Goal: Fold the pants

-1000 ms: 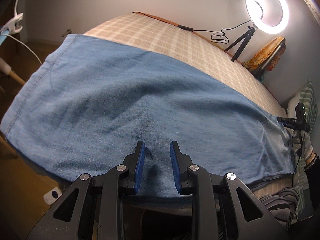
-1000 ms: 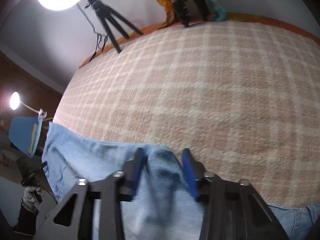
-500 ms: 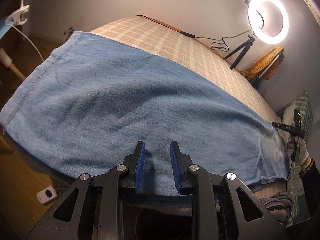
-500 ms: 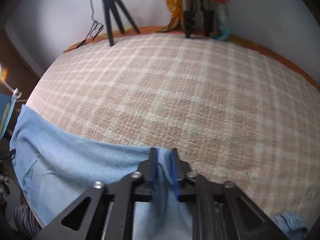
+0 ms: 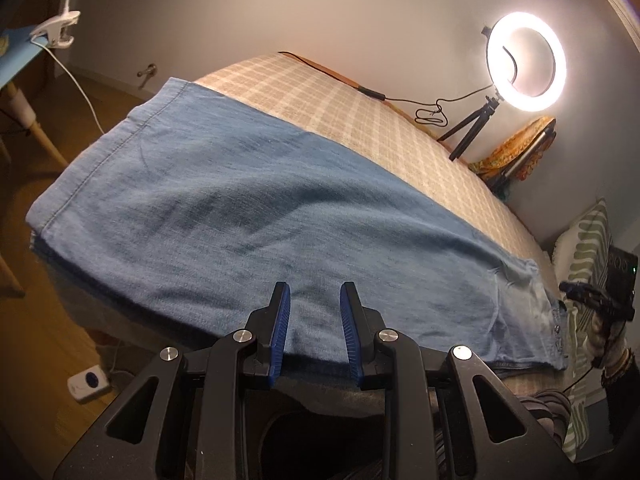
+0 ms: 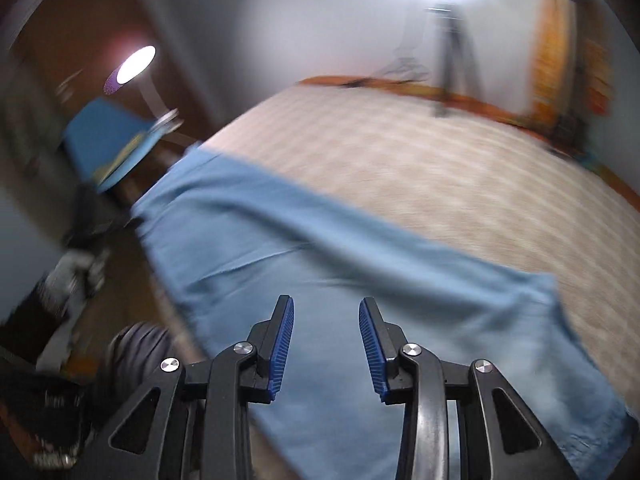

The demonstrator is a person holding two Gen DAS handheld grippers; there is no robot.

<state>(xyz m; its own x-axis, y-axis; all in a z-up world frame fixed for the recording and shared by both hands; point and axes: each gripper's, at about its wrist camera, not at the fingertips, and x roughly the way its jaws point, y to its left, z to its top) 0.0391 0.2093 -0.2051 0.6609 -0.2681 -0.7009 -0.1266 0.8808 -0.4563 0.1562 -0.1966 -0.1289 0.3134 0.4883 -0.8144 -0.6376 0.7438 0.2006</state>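
Blue denim pants [image 5: 248, 216] lying flat lengthwise along near edge of plaid bed [image 5: 360, 120], folded leg-on-leg by the look, crosswise folds left; L gripper [image 5: 314, 330] & R gripper [image 6: 326, 344] both hovering empty, R jaws just opened, nothing between

Checked bedspread [image 5: 360, 120] over bed. Lit ring light [image 5: 527, 67] on small tripod [image 5: 472, 128] at far edge, black cable [image 5: 430, 114] coiled beside. Striped pillow [image 5: 588, 252] right. Clip lamp [image 5: 56, 30] on blue table [image 5: 16, 60] left. White floor switch [image 5: 88, 382].
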